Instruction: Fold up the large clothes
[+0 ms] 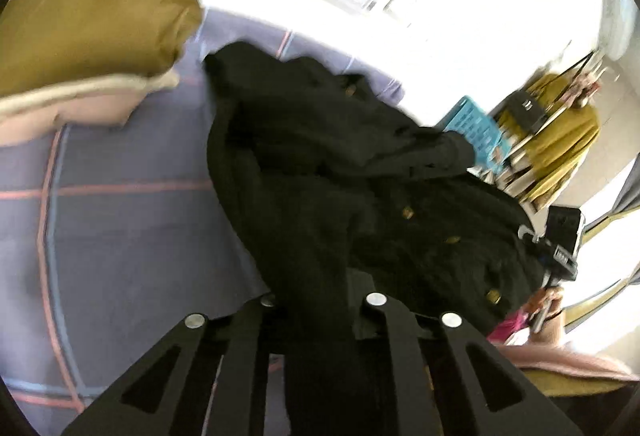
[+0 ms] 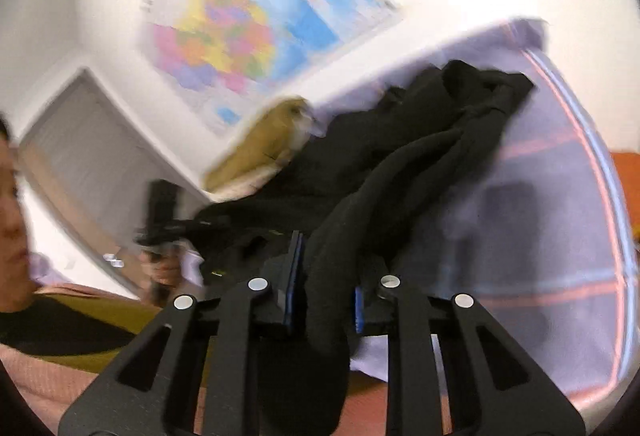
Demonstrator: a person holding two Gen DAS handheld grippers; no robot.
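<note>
Black coat (image 1: pixel 360 171) bunched on the lilac bedsheet (image 1: pixel 120 236), just beside the mustard pillow (image 1: pixel 92 23). Left gripper (image 1: pixel 320 304) and right gripper (image 2: pixel 326 292) are each nearly closed, pinching a fold of coat. Risk: the thick, rope-like fold may slip from either gripper, or the bunched cloth may drag and twist. The wall map (image 2: pixel 248 19) is too blurred to read.
</note>
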